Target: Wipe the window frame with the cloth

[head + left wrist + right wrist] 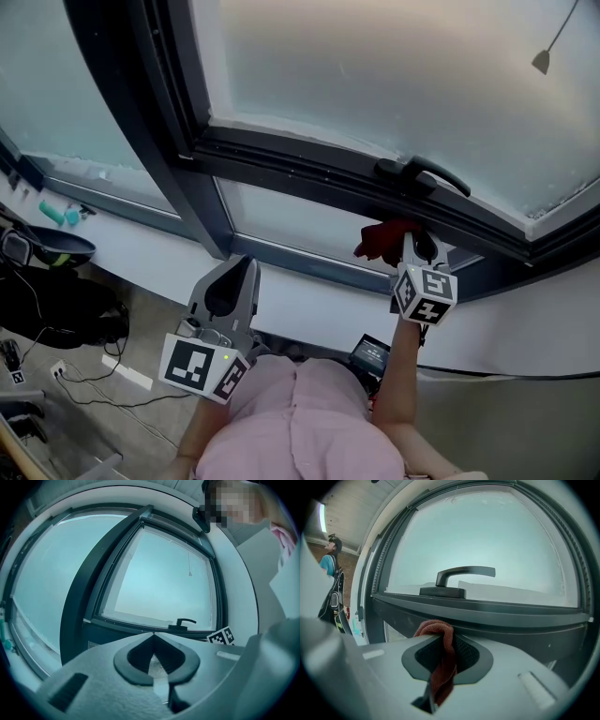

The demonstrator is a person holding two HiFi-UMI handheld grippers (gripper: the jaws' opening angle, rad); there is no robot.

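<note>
A dark red cloth [382, 238] is pinched in my right gripper [416, 246], which is shut on it and raised to the dark window frame [309, 173], just under the black handle [422, 172]. In the right gripper view the cloth [440, 658] hangs between the jaws, its top bunched close under the frame's lower bar [487, 613] below the handle [459, 576]. My left gripper [234, 270] is lower, over the white sill, shut and holding nothing. From the left gripper view I see the frame [140, 625], the handle [183, 622] and the closed jaw tips of the left gripper [153, 637].
A white sill [309, 300] runs below the window. A thick dark post [141, 112] divides the panes. At left, teal items [58, 214] lie on the sill, with a dark bag and cables [56, 309] on the floor. A person [330, 583] stands far left.
</note>
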